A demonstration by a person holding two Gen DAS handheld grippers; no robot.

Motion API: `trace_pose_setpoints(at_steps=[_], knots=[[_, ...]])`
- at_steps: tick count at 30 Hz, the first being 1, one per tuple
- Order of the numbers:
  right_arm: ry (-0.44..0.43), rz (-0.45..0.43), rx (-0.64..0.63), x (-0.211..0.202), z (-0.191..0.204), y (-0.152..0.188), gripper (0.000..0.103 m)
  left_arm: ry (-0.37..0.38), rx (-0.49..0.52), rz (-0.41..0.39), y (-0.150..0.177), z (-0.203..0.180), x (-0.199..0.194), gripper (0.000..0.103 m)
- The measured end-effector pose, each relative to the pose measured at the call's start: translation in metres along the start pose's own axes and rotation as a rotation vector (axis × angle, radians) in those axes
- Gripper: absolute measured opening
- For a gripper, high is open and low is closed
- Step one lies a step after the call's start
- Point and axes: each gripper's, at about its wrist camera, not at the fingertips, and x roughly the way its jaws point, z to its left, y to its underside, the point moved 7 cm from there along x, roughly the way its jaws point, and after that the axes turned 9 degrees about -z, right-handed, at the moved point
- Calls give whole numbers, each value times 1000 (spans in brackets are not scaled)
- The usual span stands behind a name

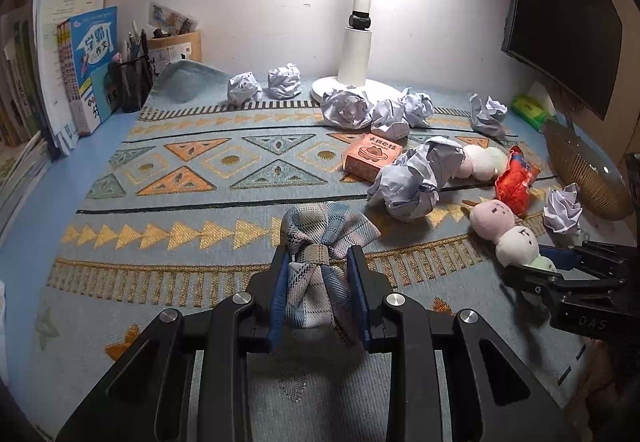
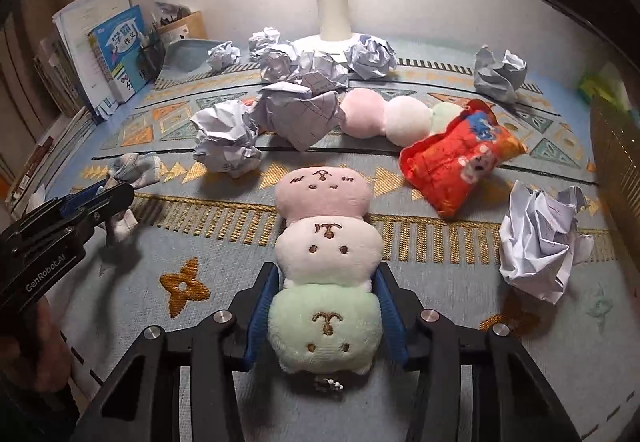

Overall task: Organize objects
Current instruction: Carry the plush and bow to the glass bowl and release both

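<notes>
Left gripper (image 1: 318, 274) fingers clench a plaid fabric bow (image 1: 320, 242); right gripper (image 2: 326, 296) fingers grasp the green end of a three-ball plush skewer (image 2: 326, 262). Bare patterned cloth (image 1: 180, 178) on the tabletop lies open left of the bow, crumpled paper balls (image 1: 404, 186) crowding the right.

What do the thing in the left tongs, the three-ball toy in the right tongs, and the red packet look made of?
Plaid bow: woven cloth, matte; soft folds and a checked weave.
Three-ball toy: plush fabric, fuzzy nap, stitched faces.
Red packet: probably plastic film, glossy and crinkled, catching the light.
</notes>
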Motion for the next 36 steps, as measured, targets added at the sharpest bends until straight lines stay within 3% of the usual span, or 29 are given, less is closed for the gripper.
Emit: trace_pose_setpoints(at_steps=[8,11,15,19,21,26,30,33,36], knots=[[-76,-102,48,-52,-10,-10,45,-36,63,-28,-2,-17,-9,25],[-47,-175,49,-84,-28,-28,45,55,29,-36,-11,-43,-18,25],[-7,-279,71,-130,-61,-51,45,164,59,-89,-40,-97,-32,25],[91,-368,103,-176,-107,-69,46,435,-3,-66,-76,-158,-41,25],[148,-411,131,-197,-135,-78,46,509,36,-84,-95,-193,-43,25],[327,-472,220,-238,-206,-91,46,572,150,-138,-131,-277,-32,25],[385,-470,294,-246,-251,-90,46,628,163,-111,-144,-328,-12,25],[401,-429,335,-237,-276,-87,46,702,116,-66,-149,-350,-1,25],[394,-380,390,-218,-297,-84,46,681,129,-58,-148,-368,16,25]])
